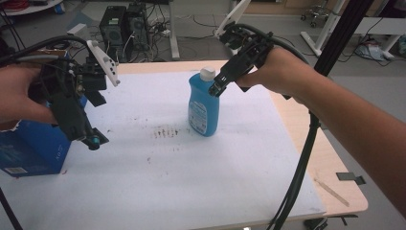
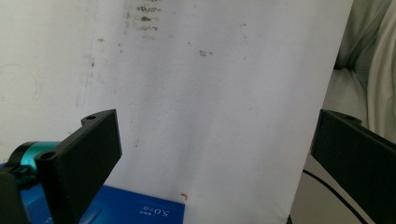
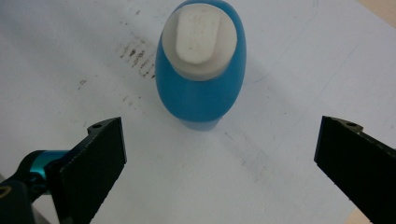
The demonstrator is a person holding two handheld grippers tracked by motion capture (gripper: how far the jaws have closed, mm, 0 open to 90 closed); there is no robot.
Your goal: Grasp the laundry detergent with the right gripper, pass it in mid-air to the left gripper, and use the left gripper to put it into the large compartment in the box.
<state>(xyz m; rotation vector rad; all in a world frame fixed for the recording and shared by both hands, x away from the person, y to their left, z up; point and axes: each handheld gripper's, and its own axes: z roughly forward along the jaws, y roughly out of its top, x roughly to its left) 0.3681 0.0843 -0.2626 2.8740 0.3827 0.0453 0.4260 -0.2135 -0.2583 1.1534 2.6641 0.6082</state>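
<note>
I held the right gripper (image 1: 216, 89) just above the blue dish-soap bottle (image 1: 204, 105), jaws spread wide, gripping nothing. The bottle stood upright near the centre of the white mat (image 1: 158, 182), its white flip cap (image 3: 200, 33) at twelve o'clock from my jaws in the right gripper view. The bottle looked tall and narrow; I judged that an off-centre descent could knock it over, or a jaw could glance off the rounded shoulder. My left gripper (image 1: 91, 139) hovered wide open at nine o'clock, over a blue carton (image 1: 33, 146). The carton's print read "5.0"; the bottle's label was too blurred to read.
</note>
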